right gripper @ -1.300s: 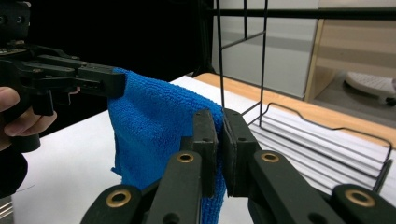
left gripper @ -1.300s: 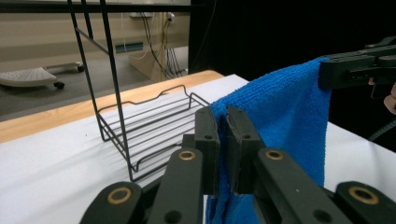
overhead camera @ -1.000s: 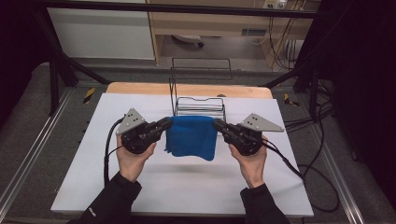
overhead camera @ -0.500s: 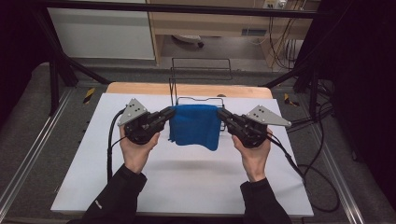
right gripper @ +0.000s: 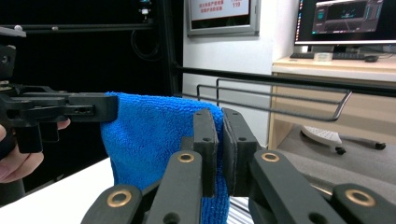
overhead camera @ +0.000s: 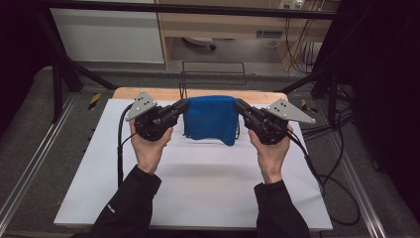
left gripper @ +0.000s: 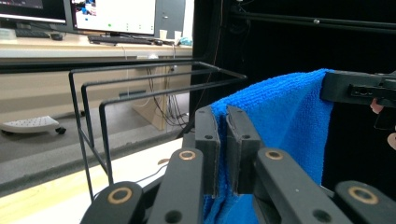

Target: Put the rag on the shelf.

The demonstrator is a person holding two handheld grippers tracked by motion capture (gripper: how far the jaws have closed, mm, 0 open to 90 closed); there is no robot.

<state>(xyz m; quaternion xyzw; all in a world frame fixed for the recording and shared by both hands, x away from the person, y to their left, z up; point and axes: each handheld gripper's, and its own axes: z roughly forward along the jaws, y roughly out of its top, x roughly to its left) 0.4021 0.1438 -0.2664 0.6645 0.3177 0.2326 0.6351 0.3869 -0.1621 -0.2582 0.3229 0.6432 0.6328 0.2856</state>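
Note:
A blue towel (overhead camera: 210,119) hangs folded in the air above the white table, stretched between both grippers. My left gripper (overhead camera: 183,105) is shut on the towel's left top corner, and my right gripper (overhead camera: 238,105) is shut on its right top corner. In the left gripper view the jaws pinch the blue towel (left gripper: 275,121) at my left gripper (left gripper: 223,121), with the other gripper's jaw at the far corner. In the right gripper view my right gripper (right gripper: 219,122) clamps the blue towel (right gripper: 149,140). A black wire rack (overhead camera: 213,74) stands just behind the towel.
The white table (overhead camera: 198,183) has bare room in front of the towel. The wire rack (left gripper: 140,93) stands at the table's far edge on a wooden strip (overhead camera: 148,93). Cables (overhead camera: 322,168) trail off the right side. Desks with monitors lie beyond.
Both hands have risen and moved toward the rack, carrying the towel up off the table. It now hangs higher and closer to the rack.

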